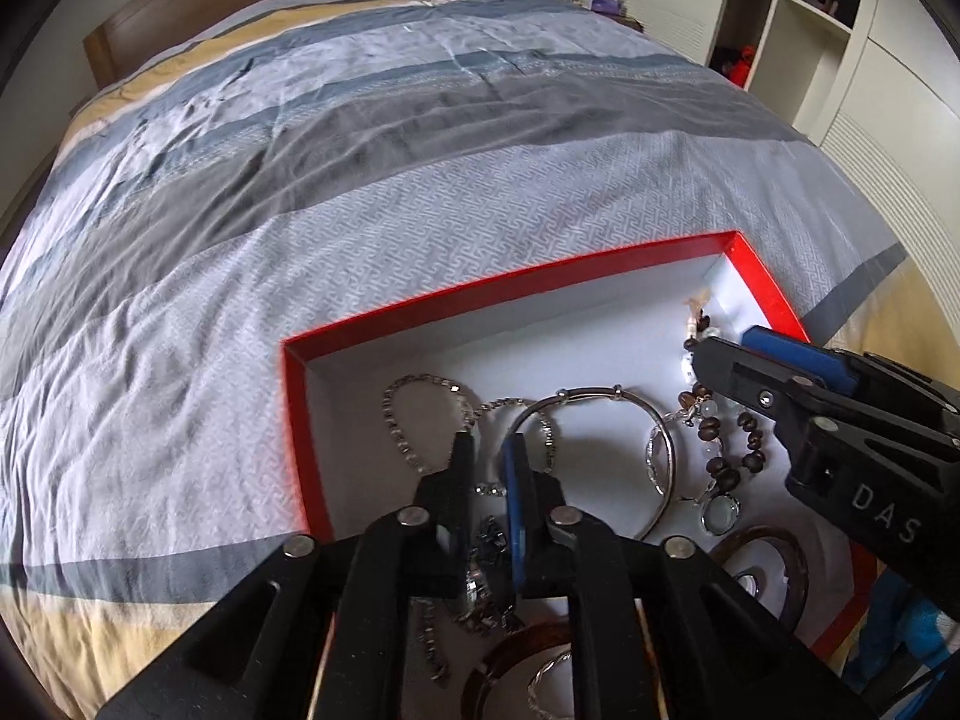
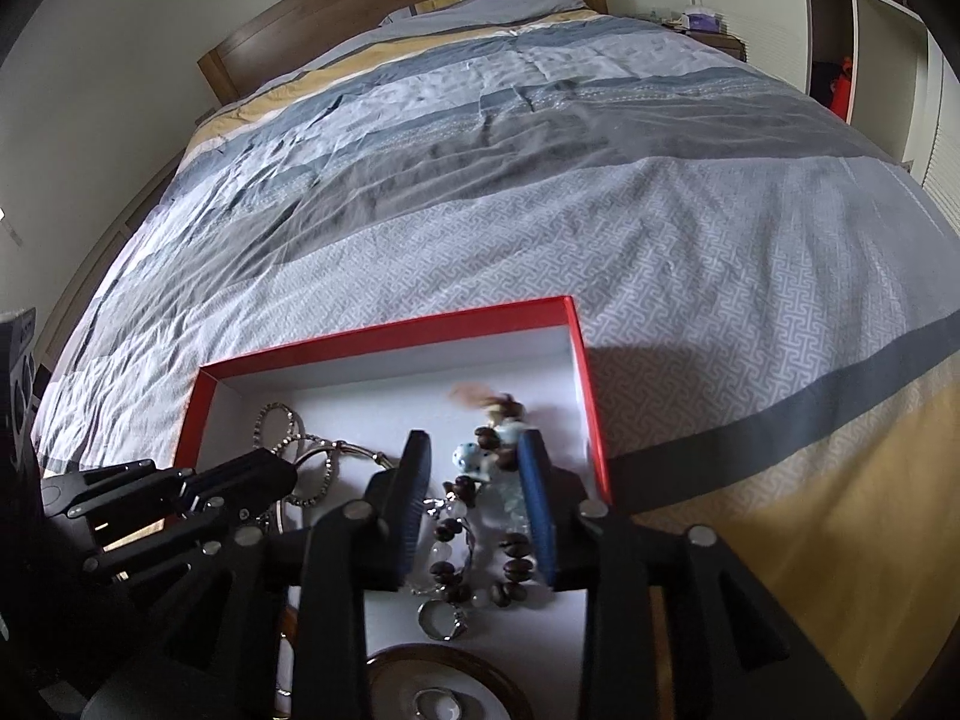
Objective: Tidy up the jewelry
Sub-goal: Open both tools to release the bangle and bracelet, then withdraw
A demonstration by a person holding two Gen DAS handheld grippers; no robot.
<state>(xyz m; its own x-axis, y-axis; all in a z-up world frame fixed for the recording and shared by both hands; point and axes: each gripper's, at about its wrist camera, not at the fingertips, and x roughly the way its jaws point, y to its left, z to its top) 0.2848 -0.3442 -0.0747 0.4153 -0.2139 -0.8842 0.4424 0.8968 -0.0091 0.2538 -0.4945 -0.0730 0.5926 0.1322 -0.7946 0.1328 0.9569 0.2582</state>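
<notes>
A shallow red box [image 1: 298, 420] with a white floor lies on the bed and holds several pieces of jewelry. My left gripper [image 1: 489, 463] points down into it, its jaws a narrow gap apart over a crystal chain [image 1: 483, 591], gripping nothing. Beside it lie a sparkly chain bracelet [image 1: 399, 426] and a silver bangle [image 1: 600, 394]. My right gripper [image 2: 474, 471] stands open astride a brown and pale beaded bracelet [image 2: 516, 567] that rests on the box floor; its tassel end is blurred. A silver ring [image 2: 444, 621] lies just below.
The box [image 2: 384, 336] sits near the foot of a bed with a grey, blue and yellow striped duvet [image 1: 420, 150]. Dark wooden bangles [image 1: 795, 552] lie at the box's near end. A wooden headboard [image 2: 360, 6] and white shelves [image 1: 840, 30] stand beyond.
</notes>
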